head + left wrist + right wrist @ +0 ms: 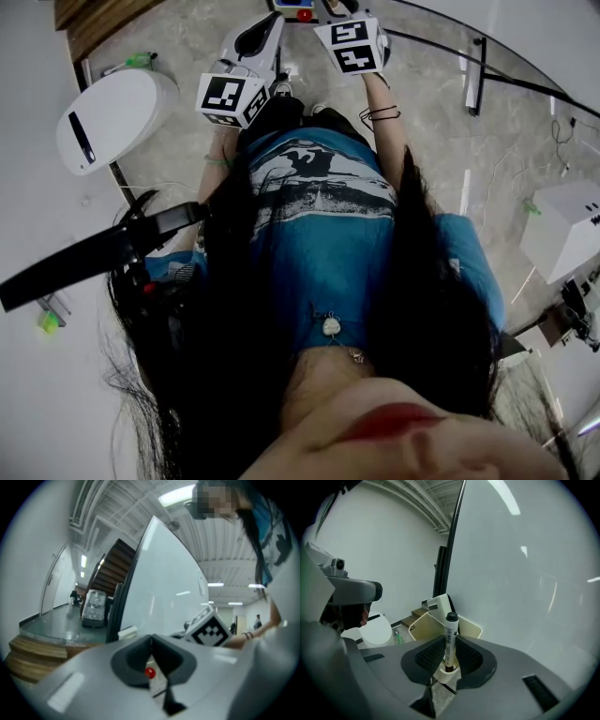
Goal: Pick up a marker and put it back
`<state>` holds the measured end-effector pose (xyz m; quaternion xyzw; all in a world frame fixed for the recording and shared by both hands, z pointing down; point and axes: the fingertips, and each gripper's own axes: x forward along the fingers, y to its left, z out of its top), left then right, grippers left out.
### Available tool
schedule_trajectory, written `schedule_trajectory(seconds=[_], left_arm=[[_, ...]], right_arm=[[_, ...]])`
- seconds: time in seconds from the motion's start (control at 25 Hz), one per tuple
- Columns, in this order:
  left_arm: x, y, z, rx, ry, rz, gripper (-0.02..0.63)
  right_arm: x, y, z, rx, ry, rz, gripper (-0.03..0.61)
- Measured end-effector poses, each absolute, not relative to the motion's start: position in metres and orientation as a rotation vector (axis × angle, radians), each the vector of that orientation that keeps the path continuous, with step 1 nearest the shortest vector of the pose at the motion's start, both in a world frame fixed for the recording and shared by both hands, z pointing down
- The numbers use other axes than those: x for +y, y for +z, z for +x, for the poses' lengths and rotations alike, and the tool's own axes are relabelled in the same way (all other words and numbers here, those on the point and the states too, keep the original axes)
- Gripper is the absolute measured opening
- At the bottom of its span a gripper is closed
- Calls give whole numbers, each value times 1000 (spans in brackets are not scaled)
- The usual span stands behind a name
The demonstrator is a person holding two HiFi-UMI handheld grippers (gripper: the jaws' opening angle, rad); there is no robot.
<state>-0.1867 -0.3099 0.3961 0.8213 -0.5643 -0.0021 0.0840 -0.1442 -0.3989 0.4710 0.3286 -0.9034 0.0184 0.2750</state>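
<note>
Over the cream tray (423,627), clamped the right gripper (449,656) on the upright marker (450,637) — likely needed a straight, slow lift, no tilt — with the left gripper (151,652) pinched together, empty

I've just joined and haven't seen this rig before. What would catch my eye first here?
A marker stands upright in the right claw, its foot in a cream cup, beside a whiteboard. In the head view, a person's blue shirt and long dark hair fill the frame.
</note>
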Motion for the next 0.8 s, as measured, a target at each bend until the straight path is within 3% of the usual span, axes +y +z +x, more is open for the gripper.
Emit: schedule_trajectory(seconds=[0.8], left_arm=[[-301, 395, -182, -1693, -9, 2457, 2]], right_arm=[[-376, 331, -112, -2784, 92, 932, 72]])
